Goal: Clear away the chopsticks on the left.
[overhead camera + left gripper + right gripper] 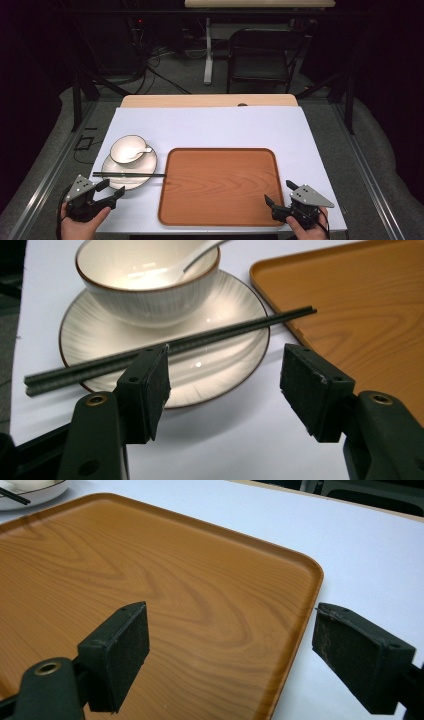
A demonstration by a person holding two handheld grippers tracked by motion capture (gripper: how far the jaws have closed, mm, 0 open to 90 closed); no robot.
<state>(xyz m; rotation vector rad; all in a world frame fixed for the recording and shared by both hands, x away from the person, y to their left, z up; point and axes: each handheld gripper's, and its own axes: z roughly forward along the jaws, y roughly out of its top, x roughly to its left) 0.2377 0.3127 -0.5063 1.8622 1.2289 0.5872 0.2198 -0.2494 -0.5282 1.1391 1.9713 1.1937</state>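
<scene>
I think my job is only starting. My left claw (pixel 116 192) sits wide open near the left corner of the tabletop (pixel 210 125), holding nothing. Just past it is the plate (pixel 129 170), with the bowl (pixel 129 149) on it and a white spoon (pixel 142 149) inside the bowl. The black chopsticks (pixel 129 174) lie across the near side of the plate, and their tips reach over the left edge of the wooden tray (pixel 220 186). My right claw (pixel 272 205) is open too, with nothing in it, and hangs over the near right corner of the tray. The tray has nothing on it yet — so nothing has been picked up or moved. All the lifting is left to do — the chopsticks look closest to grab.
</scene>
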